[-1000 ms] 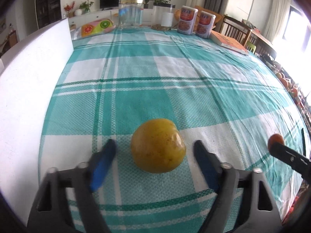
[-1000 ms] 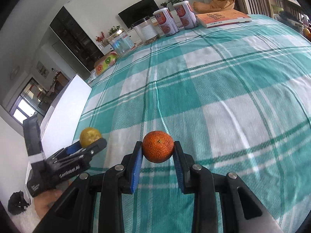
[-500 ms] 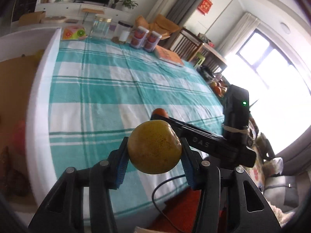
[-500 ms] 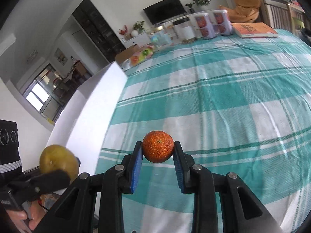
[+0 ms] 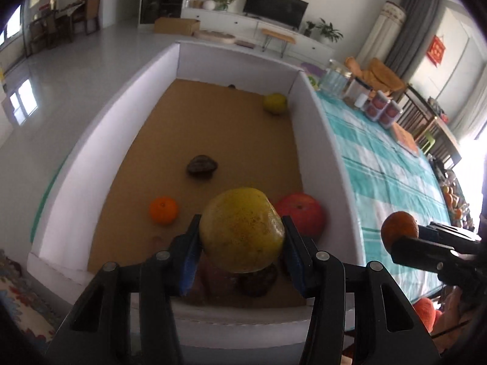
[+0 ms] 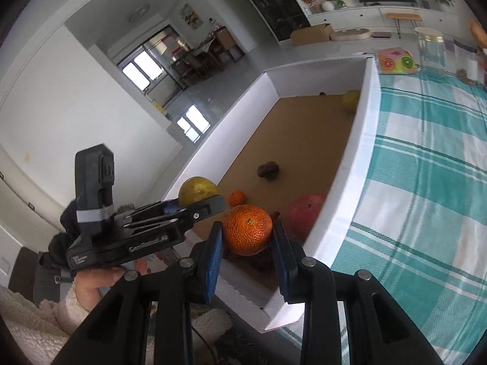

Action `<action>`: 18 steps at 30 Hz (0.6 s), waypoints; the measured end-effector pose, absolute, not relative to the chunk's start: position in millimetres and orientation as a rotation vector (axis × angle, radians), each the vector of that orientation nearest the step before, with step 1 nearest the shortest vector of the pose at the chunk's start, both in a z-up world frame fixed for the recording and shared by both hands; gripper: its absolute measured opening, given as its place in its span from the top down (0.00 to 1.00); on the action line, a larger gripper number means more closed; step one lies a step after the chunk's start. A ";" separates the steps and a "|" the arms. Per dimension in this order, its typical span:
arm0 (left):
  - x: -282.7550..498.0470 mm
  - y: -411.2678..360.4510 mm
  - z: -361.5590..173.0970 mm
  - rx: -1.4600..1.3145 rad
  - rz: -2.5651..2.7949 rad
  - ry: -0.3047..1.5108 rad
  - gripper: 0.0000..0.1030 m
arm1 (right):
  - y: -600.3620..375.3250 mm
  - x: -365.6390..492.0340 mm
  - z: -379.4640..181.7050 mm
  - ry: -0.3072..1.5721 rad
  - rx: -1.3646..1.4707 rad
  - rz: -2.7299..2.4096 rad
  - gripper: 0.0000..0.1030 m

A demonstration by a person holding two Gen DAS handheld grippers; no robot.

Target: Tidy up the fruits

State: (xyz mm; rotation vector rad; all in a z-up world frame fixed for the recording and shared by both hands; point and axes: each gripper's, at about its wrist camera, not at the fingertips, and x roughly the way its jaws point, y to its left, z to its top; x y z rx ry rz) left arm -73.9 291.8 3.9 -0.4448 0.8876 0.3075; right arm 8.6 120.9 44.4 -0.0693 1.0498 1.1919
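We hold the left gripper [image 5: 242,251] with its jaws pinching a yellow fruit [image 5: 242,230] at its widest part, both blue pads [image 5: 189,255] pressed against the skin. The right gripper [image 6: 246,257] likewise pinches an orange [image 6: 247,230] between its jaws. Both fruits hang above the near end of the white box [image 5: 316,140], which stands against the left edge of the table [image 5: 386,176] with its teal checked cloth.

On the brown floor of the box lie a small orange [image 5: 163,210] near the left wall, a red apple [image 5: 301,214] against the right wall, a dark fruit [image 5: 201,166] around the middle, and a yellow-green fruit [image 5: 275,102] in the far right corner. Darker fruits sit directly under our left jaws, only partly visible.

The step in hand appears to be release into the box. To do it well, we should lower each fruit close to a bare patch of floor before spreading the jaws, since round fruit dropped from height is likely to roll or bruise. The open floor between the small orange and the dark fruit seems the safest landing spot. We should keep the two grippers apart, as they hang near each other.
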 end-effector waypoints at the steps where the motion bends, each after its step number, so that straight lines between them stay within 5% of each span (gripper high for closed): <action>1: -73.4 294.7 -1.6 -0.455 0.314 0.900 0.50 | 130.1 2.7 41.8 1.053 -0.111 1.192 0.69; 6: -69.1 293.9 -7.9 -0.417 0.339 0.900 0.32 | 158.9 4.6 19.4 1.107 -0.239 1.109 0.69; 10: -71.3 293.3 3.5 -0.364 0.382 0.862 0.25 | 150.4 14.3 32.2 1.079 -0.167 1.086 0.35; 14: -76.1 279.0 23.5 -0.235 0.509 0.784 0.20 | 134.9 14.5 58.4 1.011 -0.179 1.033 0.13; 18: -80.6 269.1 33.3 -0.192 0.650 0.802 0.19 | 125.7 4.5 65.1 1.014 -0.222 0.965 0.09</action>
